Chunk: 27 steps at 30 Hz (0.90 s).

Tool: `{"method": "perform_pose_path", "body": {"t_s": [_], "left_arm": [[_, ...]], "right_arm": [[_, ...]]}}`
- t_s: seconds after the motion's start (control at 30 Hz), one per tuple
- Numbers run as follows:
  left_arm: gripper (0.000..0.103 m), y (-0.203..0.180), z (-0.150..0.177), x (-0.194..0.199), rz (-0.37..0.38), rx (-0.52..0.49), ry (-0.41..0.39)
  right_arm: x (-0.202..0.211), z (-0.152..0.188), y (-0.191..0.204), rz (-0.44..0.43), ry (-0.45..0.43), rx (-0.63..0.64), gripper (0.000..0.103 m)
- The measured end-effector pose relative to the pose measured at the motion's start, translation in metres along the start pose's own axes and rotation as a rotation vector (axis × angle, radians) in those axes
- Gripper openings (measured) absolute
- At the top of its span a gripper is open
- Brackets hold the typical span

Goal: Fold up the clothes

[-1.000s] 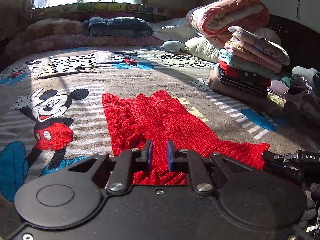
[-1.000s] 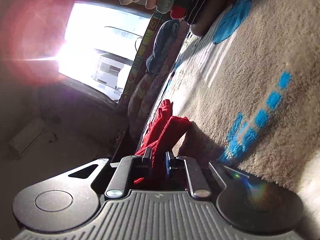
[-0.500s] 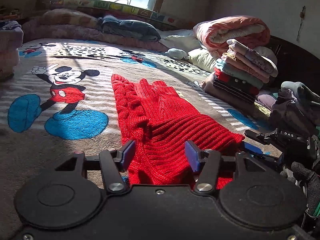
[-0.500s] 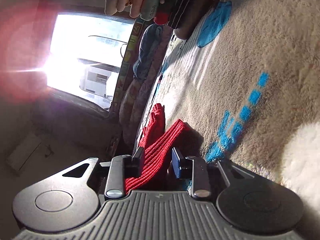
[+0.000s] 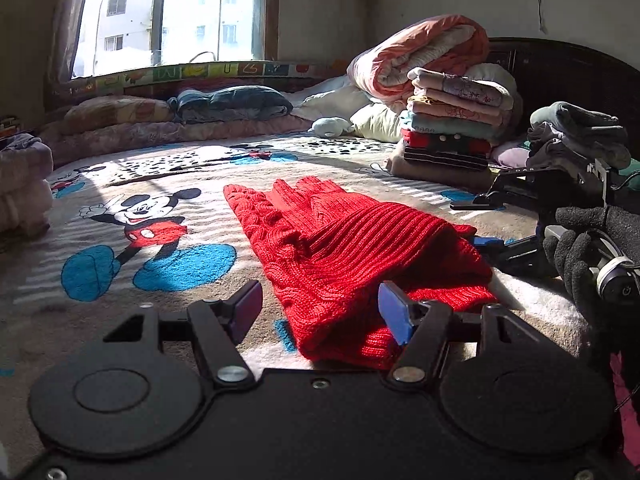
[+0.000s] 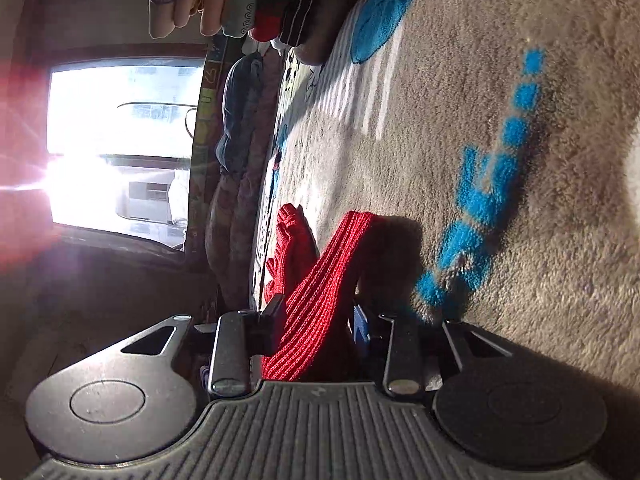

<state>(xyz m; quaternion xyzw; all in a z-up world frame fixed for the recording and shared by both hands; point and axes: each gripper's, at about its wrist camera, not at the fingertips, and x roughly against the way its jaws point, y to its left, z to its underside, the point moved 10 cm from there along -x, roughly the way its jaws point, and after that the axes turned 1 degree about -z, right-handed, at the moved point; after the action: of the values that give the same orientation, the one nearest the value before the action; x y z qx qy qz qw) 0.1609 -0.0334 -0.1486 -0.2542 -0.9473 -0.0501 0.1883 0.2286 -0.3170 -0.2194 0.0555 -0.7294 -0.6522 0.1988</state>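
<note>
A red knitted garment (image 5: 340, 240) lies folded lengthwise on the Mickey Mouse blanket (image 5: 152, 236), its ribbed hem nearest me. My left gripper (image 5: 320, 304) is open wide, its blue pads standing on either side of the hem's near corner without pinching it. In the left wrist view my right gripper (image 5: 476, 223) sits at the hem's right edge, held by a black-gloved hand (image 5: 580, 248). The right wrist view is rolled sideways. There the right gripper (image 6: 318, 316) is open, with the ribbed red hem (image 6: 320, 288) loose between its spread fingers.
A stack of folded clothes (image 5: 452, 128) stands at the back right, in front of a rolled pink quilt (image 5: 416, 52). Grey garments (image 5: 576, 132) are heaped at the far right. Pillows (image 5: 232, 104) line the window side. A pinkish pile (image 5: 20, 184) sits at the left edge.
Both grippers were shut on the red hem a second ago and have since opened, letting it go. The left gripper has drawn back and the hem now rests on the garment.
</note>
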Motion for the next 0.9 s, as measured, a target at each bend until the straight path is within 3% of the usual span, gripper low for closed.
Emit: {"method": "perform_pose_path", "body": {"t_s": [0.1, 0.33, 0.4, 0.5, 0.6, 0.9], "left_arm": [[0.064, -0.011, 0.001, -0.015, 0.035, -0.024, 0.007], [0.064, -0.026, 0.004, -0.033, 0.075, -0.014, 0.027], [0.064, -0.029, 0.007, -0.036, 0.079, -0.02, 0.047], [0.066, -0.034, 0.019, -0.046, 0.099, -0.032, 0.123], [0.068, -0.037, 0.022, -0.046, 0.111, -0.063, 0.145], [0.068, -0.02, 0.001, -0.033, 0.138, -0.024, 0.069]], "right_arm": [[-0.005, -0.004, 0.01, -0.022, -0.001, 0.038, 0.012], [0.0, -0.012, 0.074, -0.124, -0.016, 0.184, 0.01], [0.004, -0.015, 0.082, -0.113, -0.008, 0.234, 0.01], [0.005, -0.02, 0.069, -0.008, 0.002, 0.308, 0.01], [0.007, -0.023, 0.052, 0.04, 0.001, 0.287, 0.01], [0.002, -0.014, 0.094, 0.028, 0.035, 0.41, 0.01]]}}
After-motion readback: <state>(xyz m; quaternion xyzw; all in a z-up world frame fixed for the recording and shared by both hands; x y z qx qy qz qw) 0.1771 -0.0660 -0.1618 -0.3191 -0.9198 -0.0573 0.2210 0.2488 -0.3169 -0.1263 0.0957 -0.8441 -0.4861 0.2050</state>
